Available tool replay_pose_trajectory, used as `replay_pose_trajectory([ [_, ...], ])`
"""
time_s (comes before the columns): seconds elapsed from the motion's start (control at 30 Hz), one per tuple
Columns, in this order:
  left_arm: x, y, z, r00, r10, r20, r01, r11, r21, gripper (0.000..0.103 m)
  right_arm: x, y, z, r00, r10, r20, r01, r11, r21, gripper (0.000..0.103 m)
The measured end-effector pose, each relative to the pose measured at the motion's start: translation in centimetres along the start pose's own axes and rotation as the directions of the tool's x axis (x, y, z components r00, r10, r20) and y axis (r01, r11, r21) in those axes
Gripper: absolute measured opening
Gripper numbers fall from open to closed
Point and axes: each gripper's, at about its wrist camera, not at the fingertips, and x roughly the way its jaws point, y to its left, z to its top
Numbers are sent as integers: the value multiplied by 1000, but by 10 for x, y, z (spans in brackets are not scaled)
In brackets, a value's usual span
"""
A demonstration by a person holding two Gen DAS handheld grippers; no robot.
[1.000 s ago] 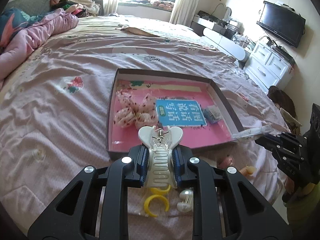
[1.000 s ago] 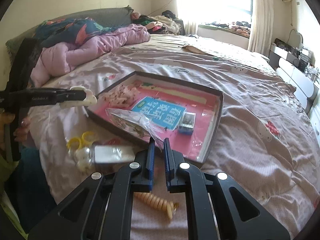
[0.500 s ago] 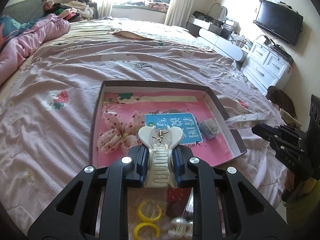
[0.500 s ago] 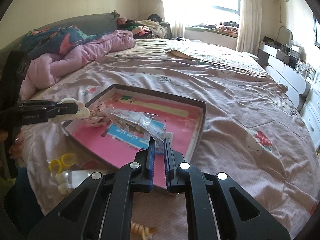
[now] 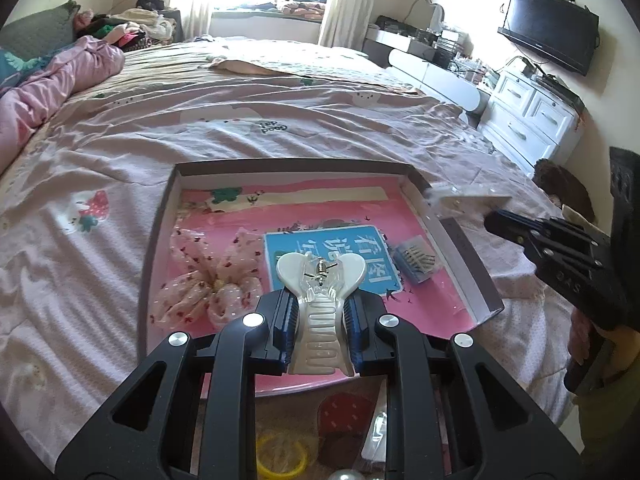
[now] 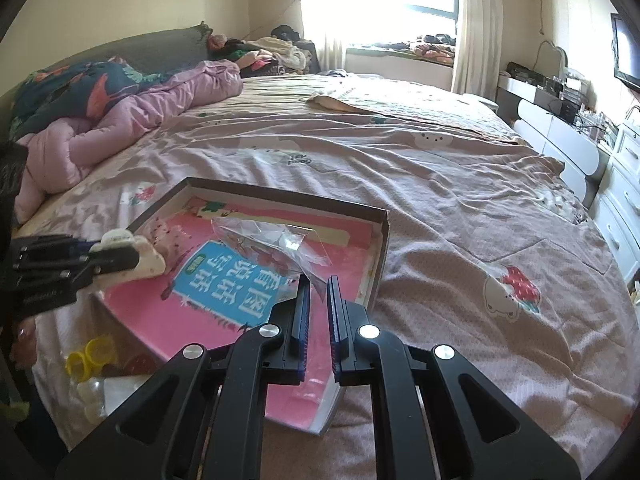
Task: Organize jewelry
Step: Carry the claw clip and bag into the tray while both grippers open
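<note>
Left wrist view, jaws clamped on glossy cream claw clip (image 5: 321,312), right jaws pinching crinkled clear plastic bag (image 6: 280,246)

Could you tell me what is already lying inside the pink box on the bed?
Inside the box: a floral scrunchie and a small blue case. The held claw clip hides the near middle.

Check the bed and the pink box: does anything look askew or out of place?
A few pieces lie loose on the bedspread outside the box: yellow rings, pearl pieces and a dark red piece, all at its near edge. Inside, the floral bow and small blue case look settled.
</note>
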Motion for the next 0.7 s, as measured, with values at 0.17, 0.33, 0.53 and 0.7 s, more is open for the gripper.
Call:
replay_pose_trajectory([
  [0.17, 13, -3, -3, 1000, -18, -13, 18, 1000, 10, 14, 16, -3, 5, 1000, -16, -13, 16, 1000, 13, 9],
  [0.33, 25, -4, -5, 999, -23, -28, 24, 1000, 17, 14, 33, -4, 8, 999, -37, -27, 37, 999, 8, 9],
  [0.53, 35, -1, -6, 999, -17, -38, 18, 1000, 20, 14, 56, -4, 11, 997, -56, -53, 56, 998, 11, 9],
  [0.7, 40, 4, -6, 999, -11, -43, 12, 1000, 17, 14, 73, -5, 13, 995, -69, -73, 71, 997, 19, 9],
])
